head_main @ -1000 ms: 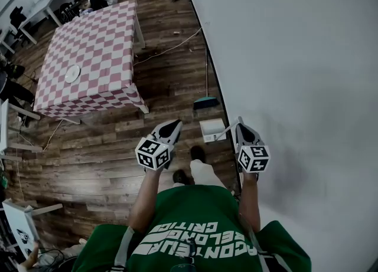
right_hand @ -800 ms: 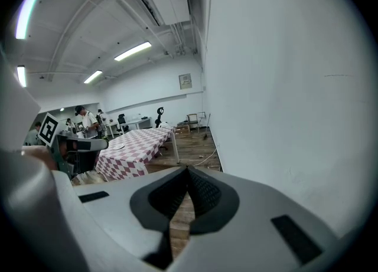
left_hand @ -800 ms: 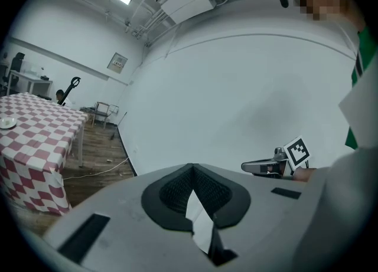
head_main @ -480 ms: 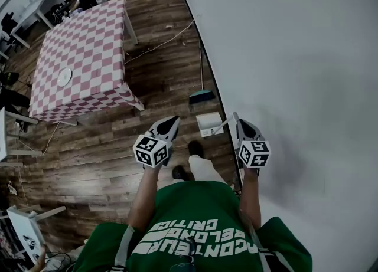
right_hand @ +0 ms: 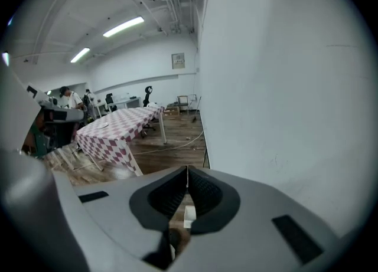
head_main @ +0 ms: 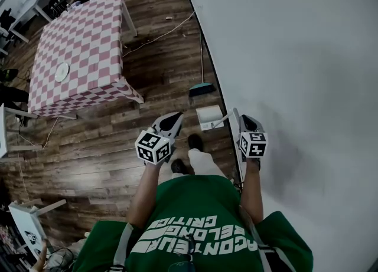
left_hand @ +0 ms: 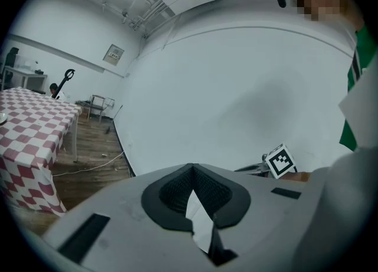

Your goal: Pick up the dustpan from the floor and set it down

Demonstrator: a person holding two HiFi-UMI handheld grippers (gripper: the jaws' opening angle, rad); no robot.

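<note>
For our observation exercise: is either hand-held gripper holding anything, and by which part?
Nothing is held. The left hand-held gripper and right hand-held gripper both have their jaws together and empty; the dustpan lies on the floor.

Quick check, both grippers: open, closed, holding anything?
Left gripper: closed, jaws together, holding nothing.
Right gripper: closed, jaws together, holding nothing.
</note>
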